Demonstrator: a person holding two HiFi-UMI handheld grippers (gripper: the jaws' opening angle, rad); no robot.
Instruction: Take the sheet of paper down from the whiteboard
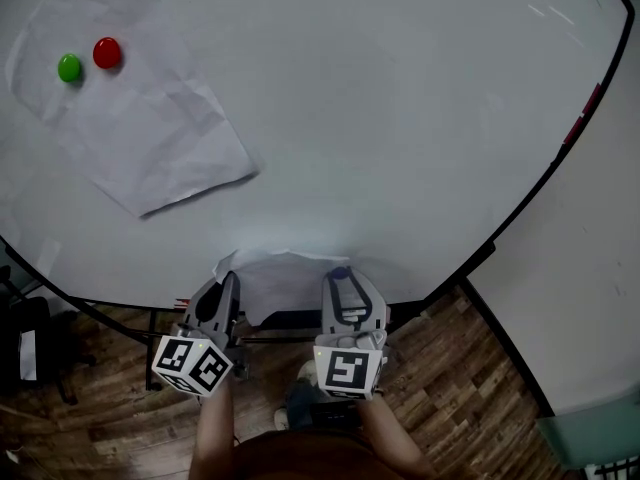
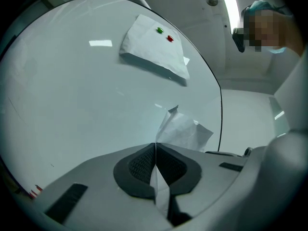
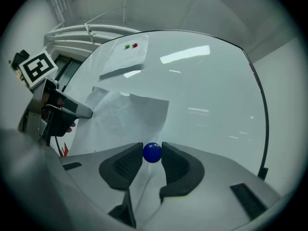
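Observation:
A creased white sheet [image 1: 282,282] lies against the whiteboard [image 1: 400,118] at its lower edge, between my two grippers. My left gripper [image 1: 229,282] is shut on the sheet's left edge; in the left gripper view the paper [image 2: 185,129] runs out from between the closed pads [image 2: 139,165]. My right gripper [image 1: 340,278] is shut on a round blue magnet [image 3: 152,152] over the sheet's right part [image 3: 130,117]. A second sheet [image 1: 150,128] hangs at the upper left under a green magnet [image 1: 69,67] and a red magnet [image 1: 107,52].
The board's black frame [image 1: 520,208] curves down the right side, with a red marker [image 1: 583,118] on it. Wooden floor [image 1: 450,368] and the board's stand lie below. A dark chair [image 1: 30,348] stands at the lower left. A white wall [image 1: 590,298] is at the right.

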